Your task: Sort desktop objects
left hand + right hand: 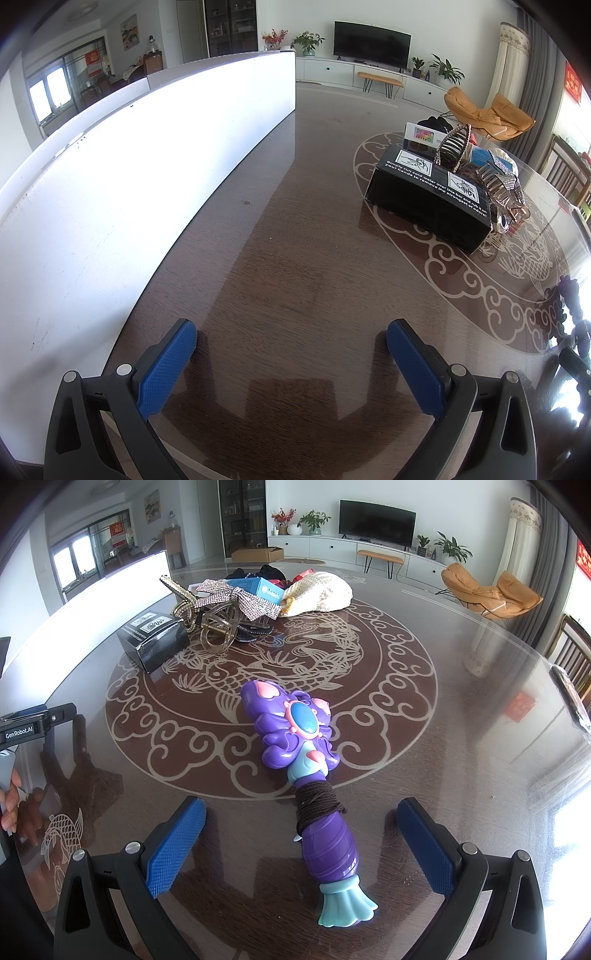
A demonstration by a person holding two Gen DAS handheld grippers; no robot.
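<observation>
In the left wrist view, a large white board (122,177) fills the 9 to 11 o'clock side, standing on edge along the dark wooden table (295,258). The left gripper (291,343) sits at 6 o'clock with its blue pads (166,369) spread wide and nothing between them, only bare tabletop. Toward 2 o'clock a black box (428,199) with white print lies on the pale scroll pattern inlaid in the table. A metallic hair claw (454,147) rests on the box's far end, and a rhinestone clip (506,192) leans against its right side.

In the right wrist view, the person's hand (9,805) shows at 9 o'clock, holding the other tool. At 10 to 11 o'clock the black box (155,642) sits at the pattern's edge, just beside a clear hair claw (221,627) and a rhinestone bow (236,598). Behind them at 12 o'clock lie a blue carton (267,589) and a cream knitted pouch (317,590). In the middle, a purple toy wand (295,746) lies flat on the table (461,738), its head toward 12 o'clock and its teal fin-shaped tail (345,904) toward 6 o'clock. Dark cord (317,805) is wound around its neck. The right gripper (301,830) is spread wide, its pads (177,845) on either side of the wand's handle and apart from it.
</observation>
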